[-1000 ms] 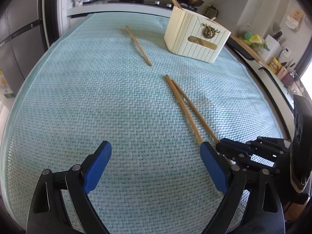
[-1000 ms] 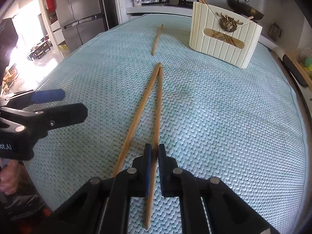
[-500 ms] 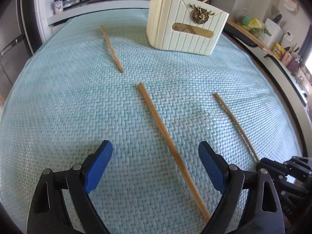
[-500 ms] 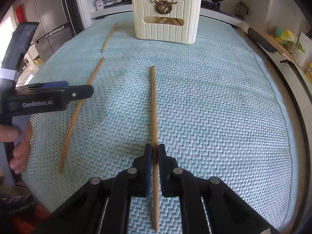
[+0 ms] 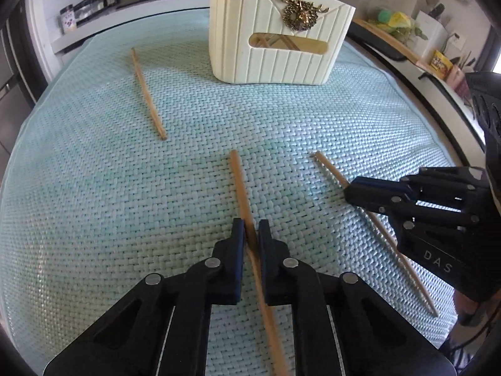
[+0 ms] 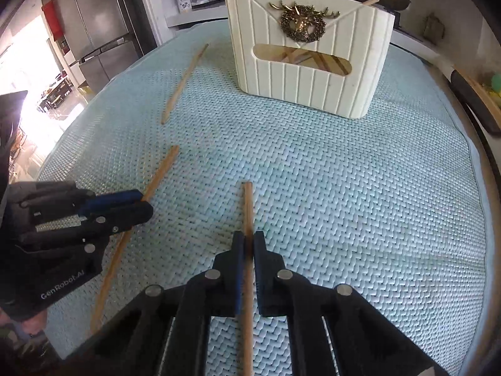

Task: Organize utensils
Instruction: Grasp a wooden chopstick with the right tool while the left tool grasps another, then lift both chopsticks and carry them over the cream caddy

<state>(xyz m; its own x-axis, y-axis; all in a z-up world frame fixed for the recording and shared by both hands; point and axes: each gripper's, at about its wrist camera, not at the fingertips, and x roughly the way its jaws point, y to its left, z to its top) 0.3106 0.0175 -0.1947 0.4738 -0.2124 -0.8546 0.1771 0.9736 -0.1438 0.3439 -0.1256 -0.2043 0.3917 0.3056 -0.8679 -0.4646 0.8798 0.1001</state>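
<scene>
Chopsticks (image 5: 247,216) (image 6: 248,235) feel light, stiff, slippery; we hold one mid-shaft in each closed gripper (image 5: 250,235) (image 6: 247,244).

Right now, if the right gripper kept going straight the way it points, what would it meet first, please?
Probably the cream holder: the right gripper, shut on a chopstick, points roughly at it over bare mat, though depth is unclear.

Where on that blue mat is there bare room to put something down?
Bare mat lies right of the right tongs and their chopstick, below the holder. The left side is crowded: the loose chopstick and left tongs.
</scene>
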